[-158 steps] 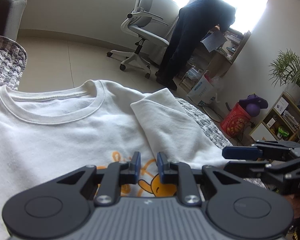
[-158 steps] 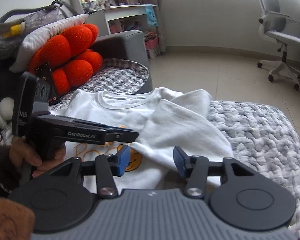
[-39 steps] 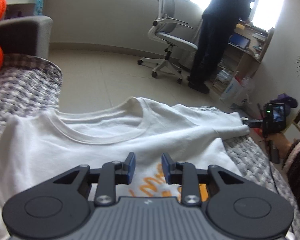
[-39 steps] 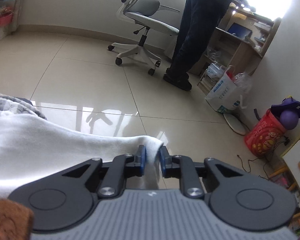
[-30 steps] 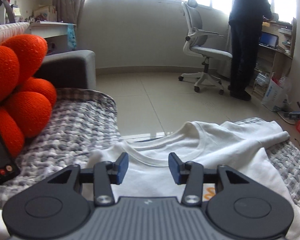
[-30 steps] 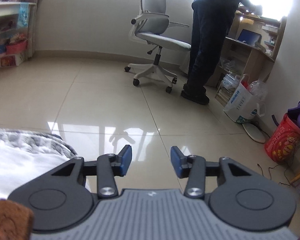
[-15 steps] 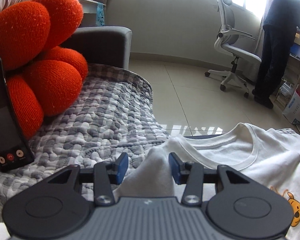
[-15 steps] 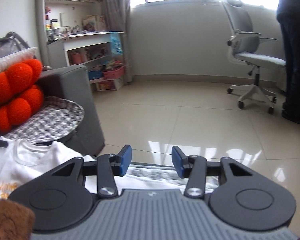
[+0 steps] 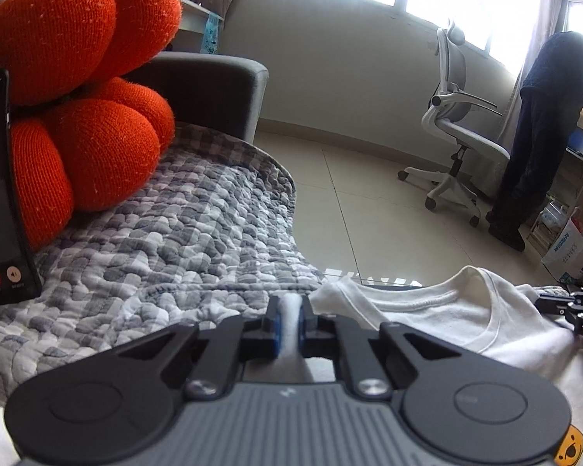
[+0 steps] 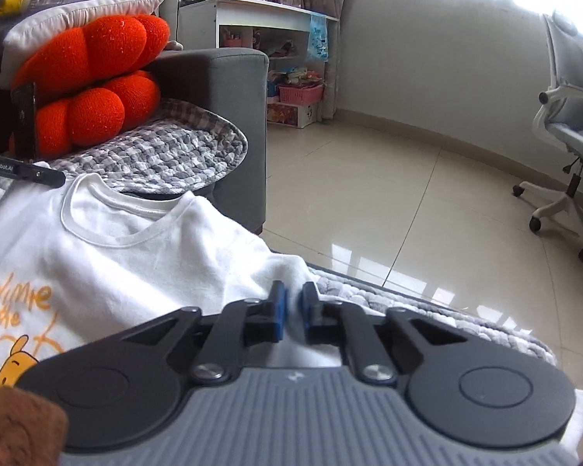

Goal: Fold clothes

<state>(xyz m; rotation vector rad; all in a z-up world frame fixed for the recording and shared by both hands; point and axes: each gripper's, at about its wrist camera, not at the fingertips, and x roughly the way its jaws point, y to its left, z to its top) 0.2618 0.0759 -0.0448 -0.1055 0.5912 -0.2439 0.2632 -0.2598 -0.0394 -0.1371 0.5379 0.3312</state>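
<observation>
Both the left gripper (image 9: 290, 324) and the right gripper (image 10: 292, 312) have just closed, each pinching a fold of the soft white cotton T-shirt with orange print (image 10: 136, 256).

1. We see the T-shirt (image 10: 144, 256) lying on the quilt (image 9: 167, 240), collar toward the floor (image 10: 427, 202).
2. The knitted cushion (image 9: 77, 89) sits on the quilt left of the shirt, before the sofa arm (image 10: 229, 89).
3. A phone (image 9: 0, 194) leans against the cushion.
4. The office chair (image 9: 458, 132) stands far across the floor, a person (image 9: 540, 132) just to its right.
</observation>
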